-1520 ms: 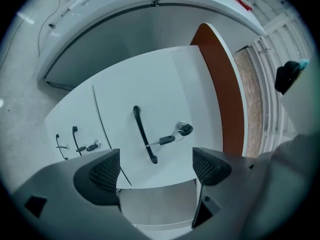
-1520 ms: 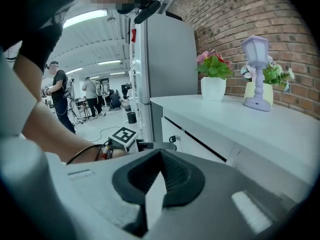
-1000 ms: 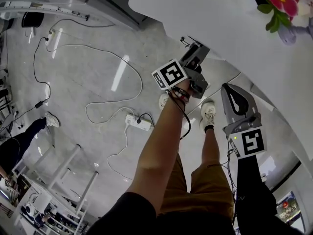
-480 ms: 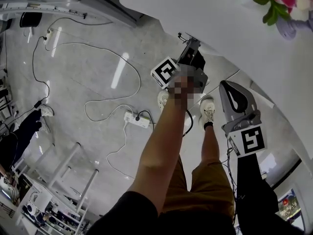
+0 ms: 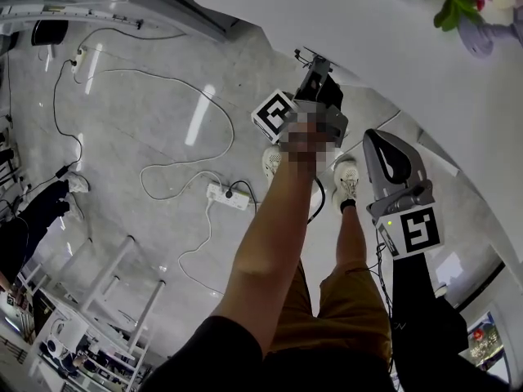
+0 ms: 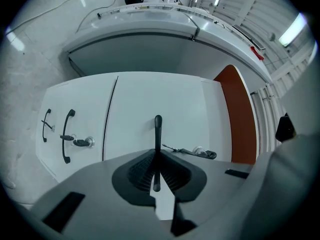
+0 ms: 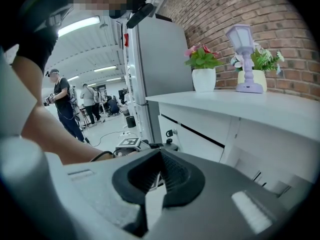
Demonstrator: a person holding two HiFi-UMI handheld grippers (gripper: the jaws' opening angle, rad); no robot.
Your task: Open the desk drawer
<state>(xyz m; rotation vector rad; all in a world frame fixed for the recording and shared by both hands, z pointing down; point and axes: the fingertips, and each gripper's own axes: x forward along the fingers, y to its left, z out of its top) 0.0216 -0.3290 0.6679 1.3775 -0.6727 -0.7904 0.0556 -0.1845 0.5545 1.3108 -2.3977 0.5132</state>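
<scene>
White drawer front fills mid-frame in the left gripper view. My left gripper has just closed narrowly onto its black handle, so I judge the pull can begin.

No legible text, label, brand or number anywhere.

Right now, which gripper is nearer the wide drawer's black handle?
Left. The left gripper has just closed its jaws on the handle; the right gripper hangs apart from it, beside the desk, shut and empty.
</scene>
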